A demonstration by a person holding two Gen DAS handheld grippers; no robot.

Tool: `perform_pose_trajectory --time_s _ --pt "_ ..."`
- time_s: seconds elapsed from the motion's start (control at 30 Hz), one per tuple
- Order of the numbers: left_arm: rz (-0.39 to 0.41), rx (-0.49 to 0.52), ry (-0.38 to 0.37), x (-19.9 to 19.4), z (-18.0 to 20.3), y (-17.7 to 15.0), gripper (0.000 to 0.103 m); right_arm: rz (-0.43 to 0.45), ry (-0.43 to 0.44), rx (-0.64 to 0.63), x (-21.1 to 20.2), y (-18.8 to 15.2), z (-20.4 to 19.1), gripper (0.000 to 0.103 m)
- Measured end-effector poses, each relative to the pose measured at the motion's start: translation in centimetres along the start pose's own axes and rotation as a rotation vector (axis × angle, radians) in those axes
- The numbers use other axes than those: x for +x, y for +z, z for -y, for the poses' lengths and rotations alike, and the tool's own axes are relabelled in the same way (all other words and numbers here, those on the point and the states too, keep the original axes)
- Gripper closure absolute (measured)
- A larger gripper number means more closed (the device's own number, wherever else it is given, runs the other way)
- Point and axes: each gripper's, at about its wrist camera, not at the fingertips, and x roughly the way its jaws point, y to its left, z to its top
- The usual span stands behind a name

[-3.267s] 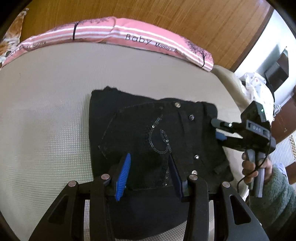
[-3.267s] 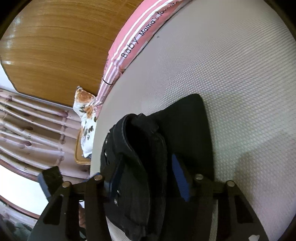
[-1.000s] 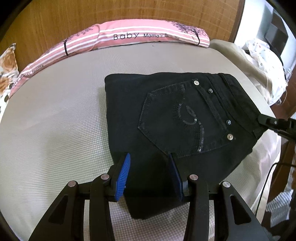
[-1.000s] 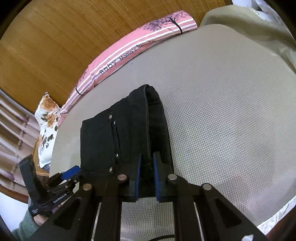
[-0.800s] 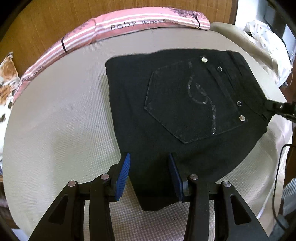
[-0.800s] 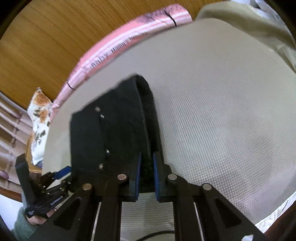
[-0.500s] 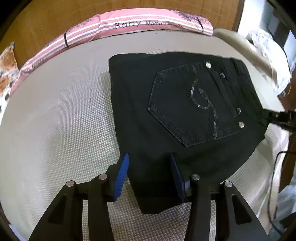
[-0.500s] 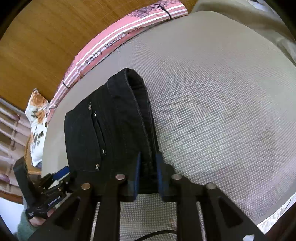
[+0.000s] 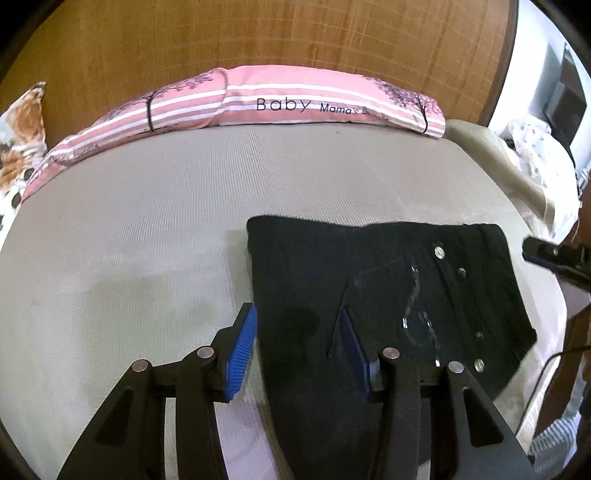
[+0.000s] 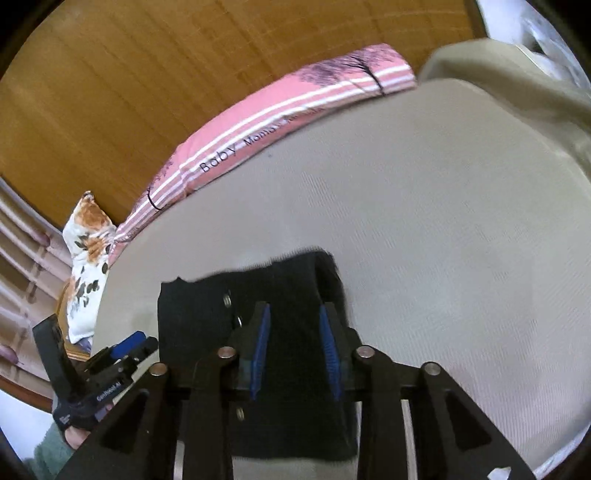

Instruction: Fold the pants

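Note:
The black pants [image 9: 388, 295] lie folded into a flat rectangle on the beige mattress [image 9: 147, 229], back pocket and rivets facing up. My left gripper [image 9: 295, 347] is open, its blue pads over the fold's near left corner. My right gripper [image 10: 295, 347] is open above the pants [image 10: 280, 295] at their waistband end, pads apart with black cloth showing between them; I cannot tell if it touches. The right gripper's tip [image 9: 546, 254] shows at the right edge of the left wrist view. The left gripper [image 10: 110, 358] shows at the lower left of the right wrist view.
A long pink striped pillow [image 9: 280, 99] lies along the wooden headboard [image 9: 258, 33]. A floral cushion [image 10: 88, 236] sits at the far left. A beige blanket [image 10: 517, 74] and white cloth lie off the mattress's right side.
My right gripper has opened and let go of the pants' waistband end. Both grippers have pulled back and lowered, and the folded pants now lie flat on the mattress.

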Motion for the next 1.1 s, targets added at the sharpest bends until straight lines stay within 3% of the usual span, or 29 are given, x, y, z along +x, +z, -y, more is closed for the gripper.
perform_pose_trajectory --time_s 0.13,0.23,0.33,0.7,1.1 --pt "-0.021 -0.006 -0.015 1.8 0.1 0.8 0.055 -0.023 -0.008 -0.038 2.5 1.6 -1.3 0.082" --pt "-0.05 0.021 -0.002 3.4 0.2 0.6 0.055 -0.064 -0.072 -0.055 5.1 1.5 -0.6 0.089" --pt "-0.057 0.055 0.005 4.3 0.2 0.4 0.053 -0.099 -0.042 -0.004 6.8 0.9 1.1 0.094" --pt "-0.067 0.013 -0.01 4.8 -0.5 0.8 0.047 -0.093 -0.047 -0.005 6.8 0.2 1.0 0.094" --pt "-0.098 -0.024 -0.023 2.5 -0.7 -0.6 0.047 -0.136 -0.041 -0.014 5.4 -1.1 0.7 0.084"
